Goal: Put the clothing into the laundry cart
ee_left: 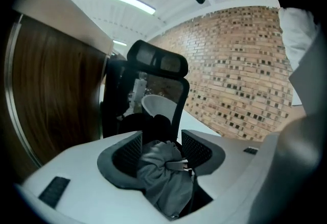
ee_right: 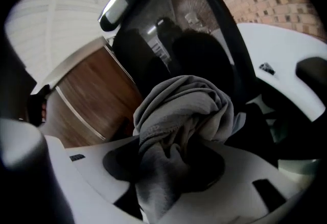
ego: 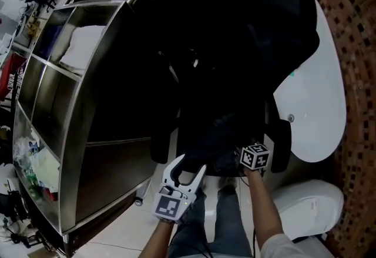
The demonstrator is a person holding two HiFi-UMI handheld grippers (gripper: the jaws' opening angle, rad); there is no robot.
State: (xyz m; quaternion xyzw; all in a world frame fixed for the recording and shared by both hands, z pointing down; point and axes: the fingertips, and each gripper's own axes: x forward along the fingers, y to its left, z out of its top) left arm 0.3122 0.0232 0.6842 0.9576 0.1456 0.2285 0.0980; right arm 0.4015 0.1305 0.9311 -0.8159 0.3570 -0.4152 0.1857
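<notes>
My right gripper [ee_right: 168,167] is shut on a bunched grey garment [ee_right: 179,110], which bulges up and over its jaws. In the head view that gripper [ego: 244,148] reaches into dark clothing on the seat of a black office chair [ego: 235,27], and its jaws are hidden there. In the left gripper view, another grey garment [ee_left: 163,177] with a metal buckle fills the gap between the jaws of my left gripper [ee_left: 161,154]. That gripper [ego: 189,167] sits low before the chair. The steel laundry cart [ego: 70,133] stands at the left.
A white folded item [ego: 85,45] lies in the cart's top compartment. A white oval table [ego: 317,110] is right of the chair, with a white rounded object [ego: 311,204] below it. A wooden panel [ee_left: 46,95] and a brick wall [ee_left: 245,80] rise beyond.
</notes>
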